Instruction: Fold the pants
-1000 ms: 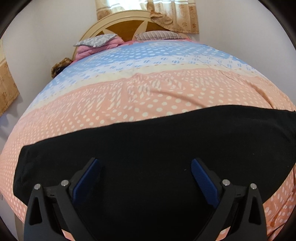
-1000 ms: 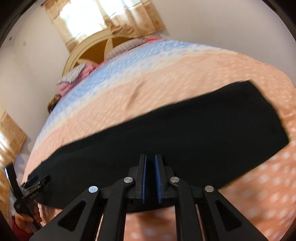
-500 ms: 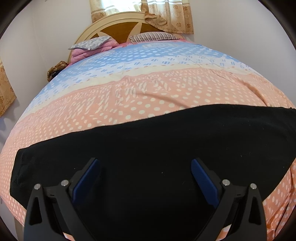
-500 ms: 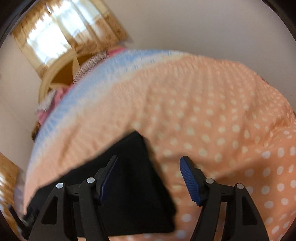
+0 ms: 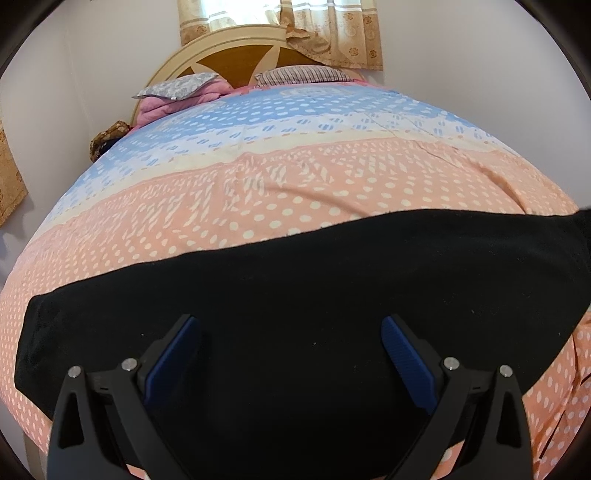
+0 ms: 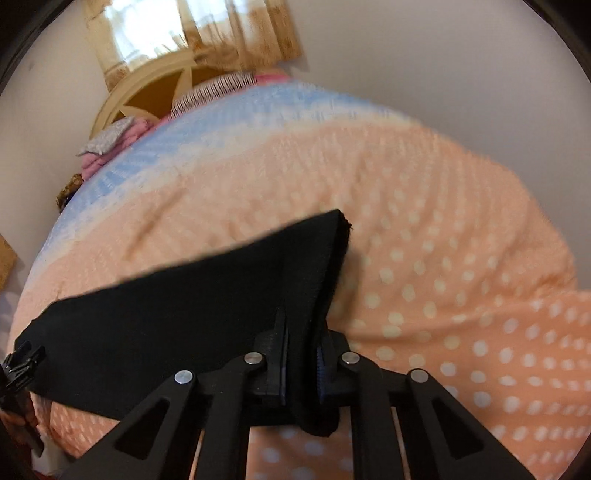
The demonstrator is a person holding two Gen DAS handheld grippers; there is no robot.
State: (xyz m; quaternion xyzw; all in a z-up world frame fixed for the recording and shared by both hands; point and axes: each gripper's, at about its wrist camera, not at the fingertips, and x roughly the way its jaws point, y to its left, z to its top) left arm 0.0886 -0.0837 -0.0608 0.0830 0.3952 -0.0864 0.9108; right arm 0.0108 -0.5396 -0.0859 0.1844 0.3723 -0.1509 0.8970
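Black pants point(image 5: 295, 295) lie as a long flat band across the near part of the bed. My left gripper point(image 5: 291, 332) hovers open above the band, blue pads wide apart and nothing pinched. In the right wrist view the pants point(image 6: 166, 325) run off to the left, and their right end is lifted into a peak. My right gripper point(image 6: 303, 339) is closing on that end, with the black fabric pressed between its pads. At the far left edge of that view my left gripper point(image 6: 22, 365) shows, with a hand beneath it.
The bed cover point(image 5: 295, 192) is peach with white dots near me and blue farther back. Pillows point(image 5: 177, 86) and a round headboard point(image 5: 236, 55) stand at the far end below curtains point(image 5: 332, 33). White walls flank the bed on both sides.
My right gripper moved right along the pants to their end, opened, then shut on the fabric and lifted it. The left gripper stayed open and barely moved.
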